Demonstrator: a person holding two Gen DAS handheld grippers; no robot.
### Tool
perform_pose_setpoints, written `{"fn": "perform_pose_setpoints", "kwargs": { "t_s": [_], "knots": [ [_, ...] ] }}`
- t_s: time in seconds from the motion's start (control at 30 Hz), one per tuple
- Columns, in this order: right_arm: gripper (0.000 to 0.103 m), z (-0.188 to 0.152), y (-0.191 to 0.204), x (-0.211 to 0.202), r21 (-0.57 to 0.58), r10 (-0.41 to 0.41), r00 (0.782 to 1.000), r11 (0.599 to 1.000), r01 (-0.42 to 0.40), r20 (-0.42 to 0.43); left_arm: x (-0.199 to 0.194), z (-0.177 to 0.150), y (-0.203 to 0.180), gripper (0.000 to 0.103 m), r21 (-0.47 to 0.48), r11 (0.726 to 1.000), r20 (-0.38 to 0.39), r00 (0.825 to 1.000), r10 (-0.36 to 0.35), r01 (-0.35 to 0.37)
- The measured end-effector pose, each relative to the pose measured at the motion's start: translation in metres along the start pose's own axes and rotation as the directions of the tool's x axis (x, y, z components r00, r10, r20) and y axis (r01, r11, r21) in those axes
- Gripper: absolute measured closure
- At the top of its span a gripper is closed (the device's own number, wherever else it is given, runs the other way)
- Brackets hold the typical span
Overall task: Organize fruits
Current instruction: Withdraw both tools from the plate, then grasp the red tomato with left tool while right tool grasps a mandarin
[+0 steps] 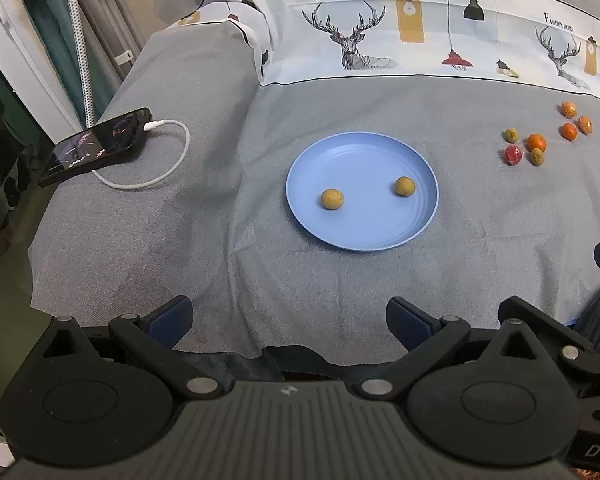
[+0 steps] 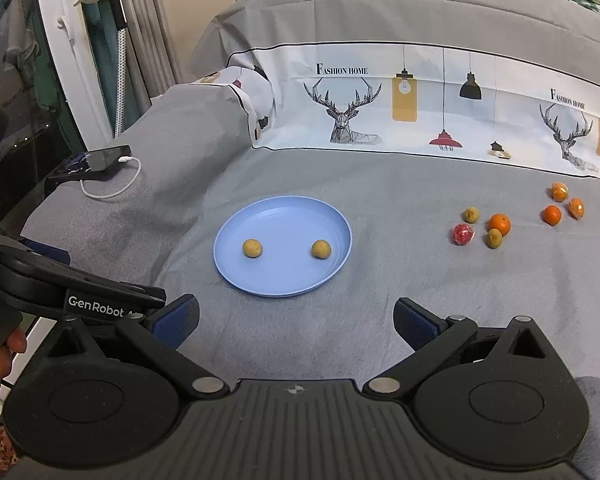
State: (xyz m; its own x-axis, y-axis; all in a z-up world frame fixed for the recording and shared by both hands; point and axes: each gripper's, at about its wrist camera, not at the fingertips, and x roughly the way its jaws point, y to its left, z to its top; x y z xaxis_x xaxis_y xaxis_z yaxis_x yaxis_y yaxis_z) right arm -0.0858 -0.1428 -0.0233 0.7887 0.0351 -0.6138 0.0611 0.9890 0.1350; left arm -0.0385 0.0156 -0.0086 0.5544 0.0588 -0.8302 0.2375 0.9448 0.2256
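Note:
A blue plate (image 1: 364, 236) (image 2: 260, 280) lies on the grey cloth and holds two small yellow-brown fruits (image 1: 332, 199) (image 2: 252, 248). To its right, loose fruits lie on the cloth: an orange (image 1: 537, 142) (image 2: 499, 224), a red fruit (image 1: 513, 155) (image 2: 463, 234), two small green fruits (image 1: 536, 156) (image 2: 494, 238) and more oranges (image 1: 569, 131) (image 2: 552, 215) farther right. My left gripper (image 1: 288, 320) is open and empty, well short of the plate. My right gripper (image 2: 296, 322) is open and empty, also near the cloth's front edge.
A phone (image 1: 96, 146) (image 2: 96, 160) with a white charging cable (image 1: 160, 176) lies at the far left. A printed deer cloth (image 1: 380, 40) rises behind the plate. The left gripper's body (image 2: 80, 296) shows at the lower left of the right wrist view.

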Motion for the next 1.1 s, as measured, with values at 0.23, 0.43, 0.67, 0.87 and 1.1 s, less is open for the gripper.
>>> {"fn": "perform_pose_setpoints", "kwargs": {
  "t_s": [0.23, 0.43, 0.67, 0.87, 1.1],
  "knots": [
    [0.001, -0.002, -0.009, 0.008, 0.045, 0.008, 1.000, 0.999, -0.007, -0.020, 0.005, 0.002, -0.009, 0.000, 0.023, 1.000, -0.023, 1.000, 0.007, -0.007],
    [0.001, -0.003, -0.032, 0.016, 0.123, -0.016, 1.000, 0.992, 0.018, -0.019, 0.016, 0.005, -0.021, 0.000, 0.039, 0.999, -0.067, 0.998, -0.018, 0.021],
    [0.001, -0.003, -0.100, 0.012, 0.281, -0.162, 0.987, 0.948, 0.151, 0.016, 0.030, 0.025, -0.062, 0.000, 0.085, 0.994, -0.074, 0.995, -0.069, 0.075],
    [0.001, -0.007, -0.175, 0.015, 0.366, -0.322, 0.947, 0.883, 0.295, 0.015, 0.060, 0.064, -0.113, 0.000, 0.095, 0.971, -0.089, 0.973, -0.211, 0.220],
    [0.001, 0.006, -0.271, 0.056, 0.399, -0.479, 0.878, 0.808, 0.435, 0.013, 0.105, 0.113, -0.198, 0.000, 0.194, 0.950, -0.060, 0.970, -0.237, 0.244]
  ]
}}
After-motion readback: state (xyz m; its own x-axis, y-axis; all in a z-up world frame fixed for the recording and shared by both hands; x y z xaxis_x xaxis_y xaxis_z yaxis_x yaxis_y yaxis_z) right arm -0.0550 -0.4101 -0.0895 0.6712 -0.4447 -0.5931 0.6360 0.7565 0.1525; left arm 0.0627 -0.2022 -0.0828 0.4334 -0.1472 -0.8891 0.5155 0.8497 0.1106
